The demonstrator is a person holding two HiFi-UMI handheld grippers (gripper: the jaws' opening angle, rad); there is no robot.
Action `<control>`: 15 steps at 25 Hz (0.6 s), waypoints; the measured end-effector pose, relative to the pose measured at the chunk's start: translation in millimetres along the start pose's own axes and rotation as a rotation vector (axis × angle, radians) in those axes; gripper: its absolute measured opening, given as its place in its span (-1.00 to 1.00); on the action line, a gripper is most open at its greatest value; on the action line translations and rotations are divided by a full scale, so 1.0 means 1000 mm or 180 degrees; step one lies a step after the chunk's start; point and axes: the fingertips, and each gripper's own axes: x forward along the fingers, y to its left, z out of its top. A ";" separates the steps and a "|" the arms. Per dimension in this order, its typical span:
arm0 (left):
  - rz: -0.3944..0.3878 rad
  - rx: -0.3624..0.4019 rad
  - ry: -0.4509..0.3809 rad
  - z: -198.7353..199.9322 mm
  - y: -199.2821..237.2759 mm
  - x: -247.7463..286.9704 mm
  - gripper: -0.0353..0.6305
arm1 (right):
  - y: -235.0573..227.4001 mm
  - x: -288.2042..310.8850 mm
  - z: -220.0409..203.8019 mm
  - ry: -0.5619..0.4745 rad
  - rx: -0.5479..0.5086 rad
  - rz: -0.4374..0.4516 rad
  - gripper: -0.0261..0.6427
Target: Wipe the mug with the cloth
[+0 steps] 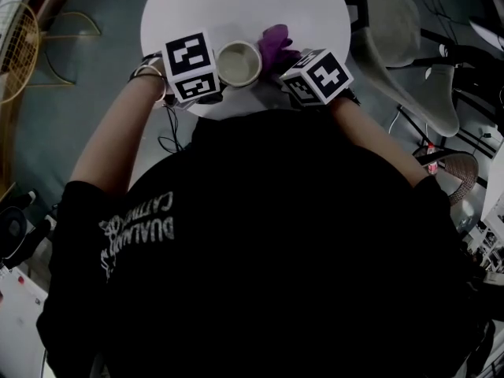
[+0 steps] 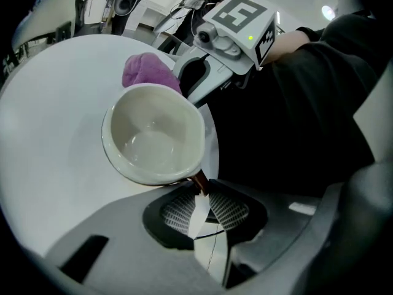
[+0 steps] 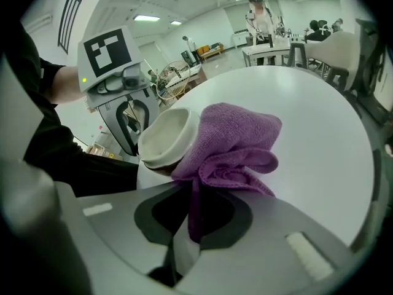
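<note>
I'm pinching mug (image 2: pixel 153 143) by handle (image 2: pixel 198 180) in left gripper (image 2: pixel 201 204), mug at near edge of table (image 1: pixel 236 6). Right gripper (image 3: pixel 193 215) clamping cloth (image 3: pixel 230 140) against mug's right side. Going for firm handle grip, slow sweeps round wall.

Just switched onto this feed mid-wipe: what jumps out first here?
A cream mug, empty inside, is at the near edge of the round white table, with the left gripper shut on what looks like its handle. The purple cloth, bunched in the right gripper, lies against the mug's outer side.
</note>
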 end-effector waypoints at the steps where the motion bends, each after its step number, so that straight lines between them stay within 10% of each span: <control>1: -0.0008 0.0018 0.0046 0.000 0.000 -0.001 -0.67 | -0.003 -0.001 0.002 0.0019 -0.0052 -0.0019 -0.82; 15: 0.0009 0.0142 0.0694 -0.006 0.007 -0.007 -0.68 | -0.014 0.000 0.016 0.0534 -0.1505 0.0241 -0.82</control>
